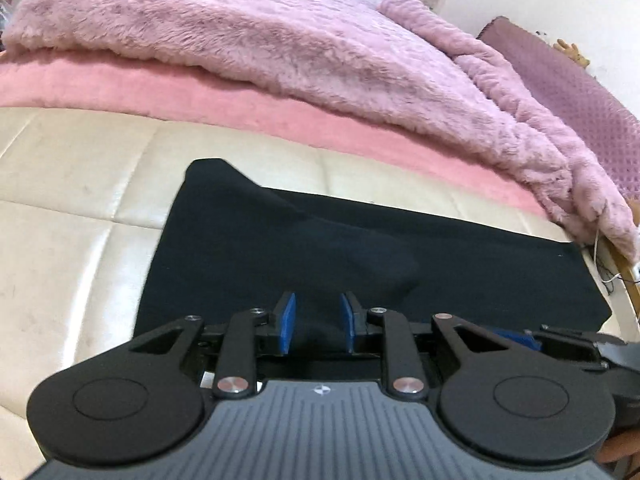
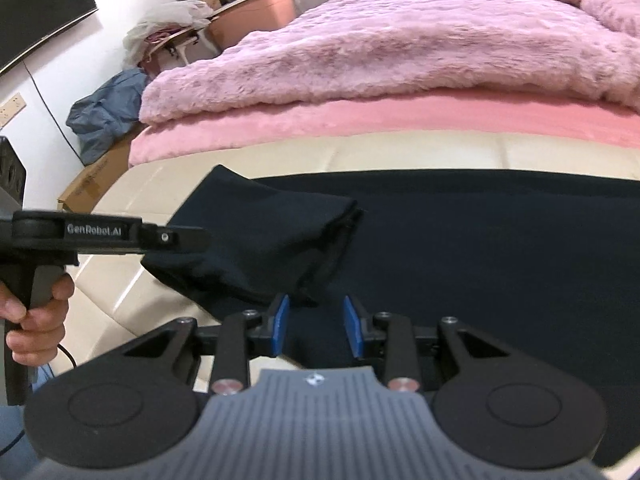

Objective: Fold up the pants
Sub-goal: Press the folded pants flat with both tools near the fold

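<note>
Your left gripper [image 1: 317, 322] is showing matte black linkage arms, silver rivets and small screws at the pivots, and two round black discs either side of a ribbed grey plate bearing a small round black-and-white mark. Its fingers [image 1: 287, 322] are wearing blue pads. Your right gripper [image 2: 316, 326] is looking just the same. Seen from the right wrist, the left one is displaying white "GenRobot.AI" lettering along its black side. Your left hand [image 2: 34, 320] is showing bare skin, with a thin black cable trailing below it.

Bare cream bench [image 1: 72, 216] lies open left of the pants [image 1: 460, 248]; the fluffy blanket [image 1: 280, 40] blocks the far side.
</note>
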The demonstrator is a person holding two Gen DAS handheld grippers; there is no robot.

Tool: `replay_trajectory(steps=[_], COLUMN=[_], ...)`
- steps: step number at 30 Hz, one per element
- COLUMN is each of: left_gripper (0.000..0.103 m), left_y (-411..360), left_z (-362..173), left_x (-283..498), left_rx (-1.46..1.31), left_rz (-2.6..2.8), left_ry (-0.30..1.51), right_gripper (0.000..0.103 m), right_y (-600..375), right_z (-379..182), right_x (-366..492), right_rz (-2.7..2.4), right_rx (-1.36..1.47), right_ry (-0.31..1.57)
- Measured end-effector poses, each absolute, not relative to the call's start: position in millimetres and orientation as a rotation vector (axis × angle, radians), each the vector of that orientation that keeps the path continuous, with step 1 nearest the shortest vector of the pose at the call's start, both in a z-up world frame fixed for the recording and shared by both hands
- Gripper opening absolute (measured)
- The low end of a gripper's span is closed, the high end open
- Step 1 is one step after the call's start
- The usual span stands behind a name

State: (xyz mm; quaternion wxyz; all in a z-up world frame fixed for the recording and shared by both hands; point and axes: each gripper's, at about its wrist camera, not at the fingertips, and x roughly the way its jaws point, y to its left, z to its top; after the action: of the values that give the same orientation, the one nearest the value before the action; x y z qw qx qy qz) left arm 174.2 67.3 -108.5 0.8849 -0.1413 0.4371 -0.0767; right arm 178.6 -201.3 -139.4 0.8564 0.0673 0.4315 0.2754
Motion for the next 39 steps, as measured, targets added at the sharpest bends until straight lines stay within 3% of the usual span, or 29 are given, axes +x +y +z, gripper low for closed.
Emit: replay_trajectory(steps=[9, 10, 11, 12, 18, 25, 27, 29, 31, 39], left_gripper=[0.026, 0.026, 0.026, 0.026, 0.026, 0.026, 0.026, 0.026, 0.026, 0.026], left_y=[79, 80, 80, 81, 76, 73, 74, 73, 72, 71], left_z=[-129, -131, -132, -133, -132, -130, -128, -126, -126, -133], left_x=[175, 175, 176, 176, 181, 182, 185, 191, 196, 209], left_rx=[-0.277, -0.282, -0.286, -0.290, -0.252, -0.243, -0.261, -0.269, -0.274, -0.280], left_rz=[-0.163, -0.164, -0.164, -0.163, -0.173, -0.183, -0.183, -0.174, -0.169, -0.169], left_ry=[0.949, 0.952, 0.955, 0.958, 0.993, 1.001, 0.989, 0.977, 0.967, 0.983], right_gripper=[0.027, 0.020, 0.002, 0.000, 0.000, 0.000, 0.004, 0.022, 0.029, 0.029], right_y=[-165, -164, -163, -163, -179, -190, -191, -189, -186, -175], right_z=[-162, -165, -169, -171, -151, -172, -167, -161, -158, -179], right_x=[222, 224, 225, 226, 214, 216, 218, 223, 231, 262], right_rz=[0.588, 0.588, 0.580, 0.565, 0.555, 0.517, 0.530, 0.544, 0.544, 0.543], right_rx=[0.193, 0.206, 0.211, 0.213, 0.238, 0.313, 0.343, 0.364, 0.384, 0.402], right_ry=[0.983, 0.999, 1.012, 1.017, 0.945, 1.045, 1.008, 0.973, 0.944, 0.961])
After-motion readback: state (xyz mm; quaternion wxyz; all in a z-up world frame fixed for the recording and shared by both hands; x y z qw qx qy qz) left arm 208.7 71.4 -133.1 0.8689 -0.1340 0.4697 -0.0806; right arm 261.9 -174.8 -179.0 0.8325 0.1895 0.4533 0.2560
